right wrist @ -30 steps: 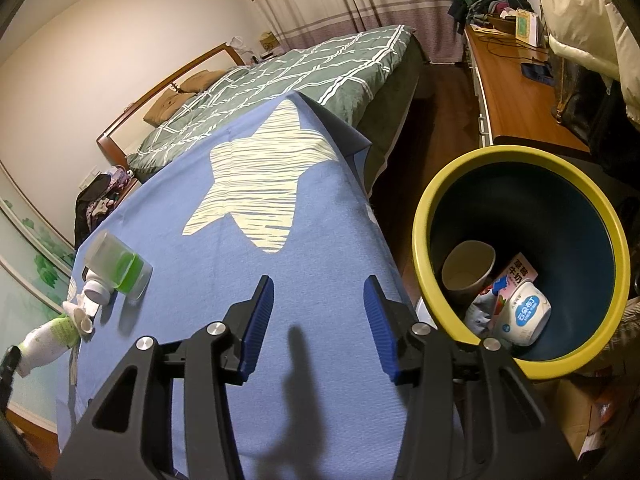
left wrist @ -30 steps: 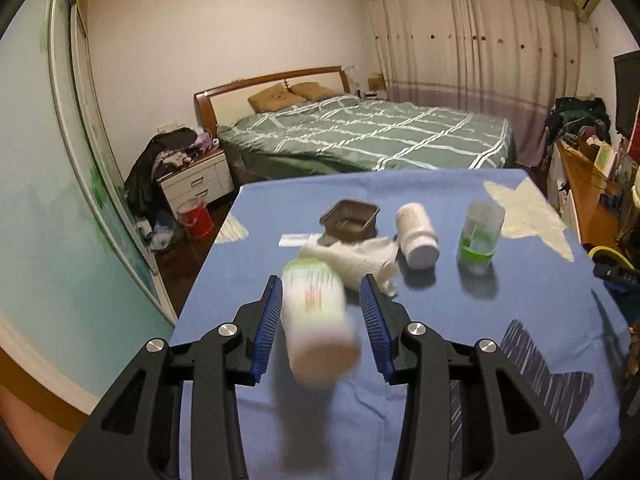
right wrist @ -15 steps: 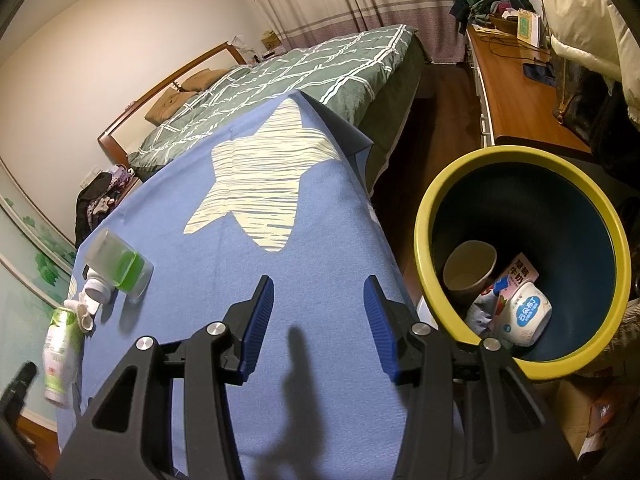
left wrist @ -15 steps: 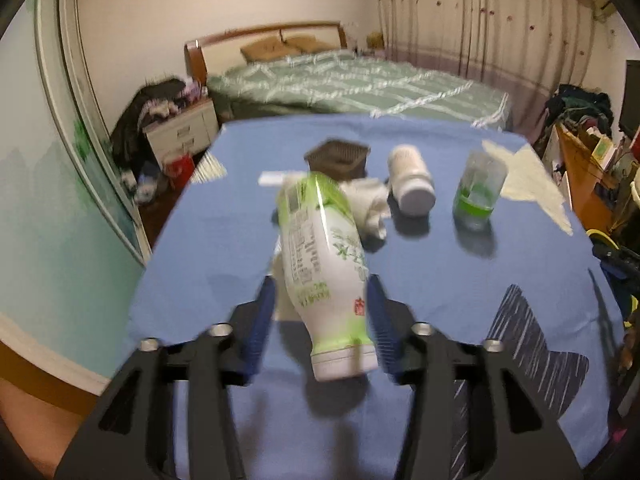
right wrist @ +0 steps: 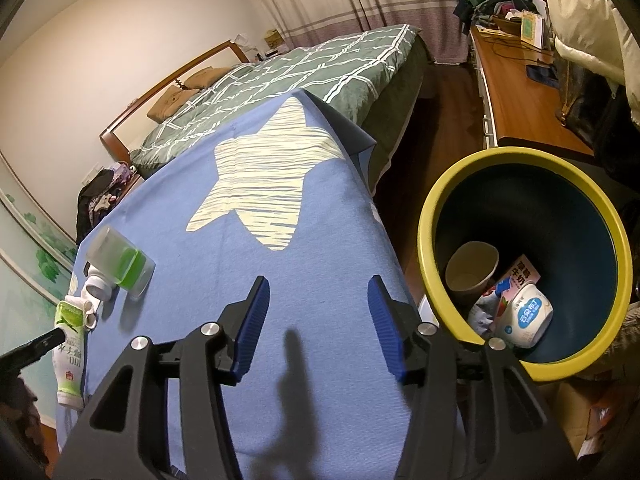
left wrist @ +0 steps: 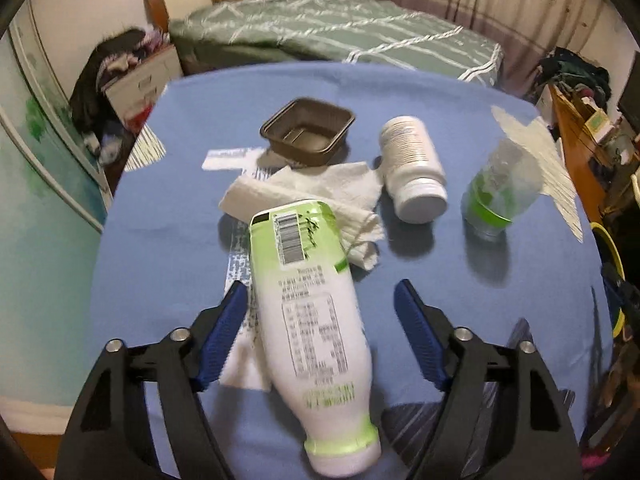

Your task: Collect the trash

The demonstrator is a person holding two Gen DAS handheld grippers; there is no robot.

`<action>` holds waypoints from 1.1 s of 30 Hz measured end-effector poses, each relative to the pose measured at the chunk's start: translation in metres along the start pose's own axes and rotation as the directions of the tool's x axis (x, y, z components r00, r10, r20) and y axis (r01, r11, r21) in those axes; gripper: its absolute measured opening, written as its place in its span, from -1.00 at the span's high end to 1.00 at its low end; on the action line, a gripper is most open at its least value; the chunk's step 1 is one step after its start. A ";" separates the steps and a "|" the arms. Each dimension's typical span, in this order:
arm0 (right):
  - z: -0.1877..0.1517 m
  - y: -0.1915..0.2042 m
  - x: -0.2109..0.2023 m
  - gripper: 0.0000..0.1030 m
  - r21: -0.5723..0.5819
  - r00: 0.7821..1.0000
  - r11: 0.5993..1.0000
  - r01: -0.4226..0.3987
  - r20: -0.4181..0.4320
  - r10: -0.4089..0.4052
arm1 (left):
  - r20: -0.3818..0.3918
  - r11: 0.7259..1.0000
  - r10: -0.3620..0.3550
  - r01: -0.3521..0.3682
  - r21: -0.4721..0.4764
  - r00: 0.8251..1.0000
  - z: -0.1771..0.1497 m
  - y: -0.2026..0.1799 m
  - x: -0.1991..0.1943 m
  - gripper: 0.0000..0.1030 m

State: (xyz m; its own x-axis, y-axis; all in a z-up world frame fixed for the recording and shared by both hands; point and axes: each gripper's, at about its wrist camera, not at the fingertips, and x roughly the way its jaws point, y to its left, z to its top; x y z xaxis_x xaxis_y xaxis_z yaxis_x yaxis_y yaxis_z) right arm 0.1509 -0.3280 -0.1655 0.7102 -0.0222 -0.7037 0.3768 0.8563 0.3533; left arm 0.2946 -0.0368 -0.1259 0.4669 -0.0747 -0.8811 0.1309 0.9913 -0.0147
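1. Left gripper: jaws spread, having just been opening. The green-and-white bottle lies between them on the blue cloth. Its left flank sits close against the left pad, contact uncertain; a clear gap separates it from the right pad. Read as released, not grasping.
2. Bottle orientation, left wrist view: lying down, cap end at 6 o'clock toward the camera, base with barcode at 12 o'clock. The base overlaps a crumpled white tissue.
3. Other items on the cloth, left wrist view, clock positions taken from the bottle: brown plastic tray at 12 o'clock, beyond the tissue; white pill bottle at 1 o'clock, lying on its side with the cap toward the camera; clear cup with green band at 2 o'clock; a white paper slip at 11 o'clock, just beside the tray.
4. Right gripper: jaws apart, opened slightly further just now, nothing between them. It hangs over bare cloth near the table edge.
5. Yellow-rimmed bin stands on the floor at 3 o'clock of the right gripper, beside the table. Inside: a paper cup, a milk carton, a white tub.
6. Right wrist view: the green-and-white bottle appears at 9 o'clock, at the far left edge of the cloth, with a finger of the left gripper beside it.
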 end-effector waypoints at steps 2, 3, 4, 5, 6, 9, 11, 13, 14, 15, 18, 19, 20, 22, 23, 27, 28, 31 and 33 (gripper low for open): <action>0.000 0.000 0.000 0.03 -0.001 1.000 1.000 0.001 0.000 -0.001 | -0.021 1.000 0.001 -0.001 -0.014 1.000 0.006 0.004 0.008 -0.30; 0.000 0.001 0.000 0.03 -0.002 1.000 1.000 0.001 -0.001 -0.001 | -0.030 1.000 0.001 -0.002 -0.017 1.000 0.008 0.005 0.011 -0.25; 0.000 0.001 0.000 0.02 -0.004 1.000 1.000 0.000 -0.001 0.000 | -0.039 1.000 -0.004 0.003 -0.018 0.999 0.010 0.006 0.013 -0.22; 0.000 0.001 0.000 0.01 -0.005 1.000 1.000 0.000 -0.002 0.000 | -0.049 1.000 -0.012 0.011 -0.019 0.999 0.013 0.008 0.014 -0.18; 0.000 0.002 0.001 0.01 -0.006 1.000 1.000 -0.001 -0.002 0.001 | -0.058 1.000 -0.016 0.015 -0.019 0.998 0.015 0.010 0.016 -0.16; 0.000 0.002 0.001 -0.01 -0.009 1.000 1.000 -0.001 -0.003 0.001 | -0.095 1.000 -0.018 0.018 -0.002 0.995 0.021 0.012 0.025 -0.13; 0.000 0.002 0.001 -0.01 -0.011 1.000 1.000 -0.002 -0.004 0.002 | -0.118 0.999 -0.034 0.033 -0.010 0.992 0.024 0.014 0.031 -0.10; 0.000 0.001 0.001 -0.01 -0.009 1.000 1.000 -0.004 -0.003 0.004 | -0.118 0.999 -0.038 0.038 -0.008 0.992 0.026 0.014 0.032 -0.08; 0.000 0.001 0.001 -0.01 -0.010 1.000 1.000 -0.004 -0.004 0.004 | -0.104 1.000 -0.031 0.031 0.000 0.994 0.026 0.013 0.029 -0.08; 0.000 0.001 0.001 -0.01 -0.009 1.000 1.000 -0.005 -0.003 0.005 | -0.084 1.000 -0.023 0.024 0.011 0.996 0.025 0.011 0.024 -0.07; 0.000 0.001 0.001 -0.01 -0.009 1.000 1.000 -0.007 -0.003 0.007 | 0.005 0.999 -0.002 0.001 0.042 1.000 0.018 0.001 -0.003 -0.06; 0.000 0.001 0.001 -0.01 -0.009 1.000 1.000 -0.007 -0.003 0.007 | 0.031 0.999 0.001 -0.002 0.050 1.000 0.015 -0.002 -0.012 -0.05; 0.000 0.001 0.001 -0.01 -0.006 1.000 1.000 -0.013 -0.004 0.013 | 0.064 0.998 0.002 -0.006 0.060 0.998 0.012 -0.007 -0.023 -0.05; -0.001 0.001 -0.001 -0.01 -0.002 1.000 1.000 -0.024 -0.005 0.024 | 0.121 0.997 0.003 -0.012 0.079 0.993 0.005 -0.016 -0.043 -0.04; -0.001 0.000 -0.002 -0.01 0.001 1.000 1.000 -0.031 -0.006 0.031 | 0.150 0.996 -0.001 -0.013 0.089 0.989 0.001 -0.020 -0.054 -0.04; -0.001 -0.003 -0.012 -0.01 0.007 0.999 0.999 -0.052 0.002 0.052 | 0.227 0.992 -0.036 0.008 0.125 0.973 -0.012 -0.036 -0.090 -0.01; -0.001 -0.005 -0.016 -0.01 0.008 0.998 0.998 -0.057 0.007 0.057 | 0.238 0.991 -0.041 0.009 0.133 0.971 -0.015 -0.039 -0.096 -0.01; -0.001 -0.008 -0.033 -0.01 0.001 0.997 0.998 -0.063 0.036 0.063 | 0.255 0.986 -0.081 0.040 0.163 0.964 -0.019 -0.052 -0.109 0.00; -0.002 -0.012 -0.050 -0.01 -0.012 0.996 0.998 -0.060 0.061 0.061 | 0.268 0.981 -0.107 0.058 0.186 0.958 -0.020 -0.064 -0.116 0.00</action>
State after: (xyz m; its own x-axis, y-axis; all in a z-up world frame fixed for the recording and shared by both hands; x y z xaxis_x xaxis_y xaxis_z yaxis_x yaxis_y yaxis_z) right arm 0.1093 -0.3365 -0.1357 0.7667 -0.0014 -0.6420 0.3260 0.8624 0.3874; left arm 0.2146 -0.0889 -0.0317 0.6673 -0.2066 -0.7156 0.3178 0.9479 0.0227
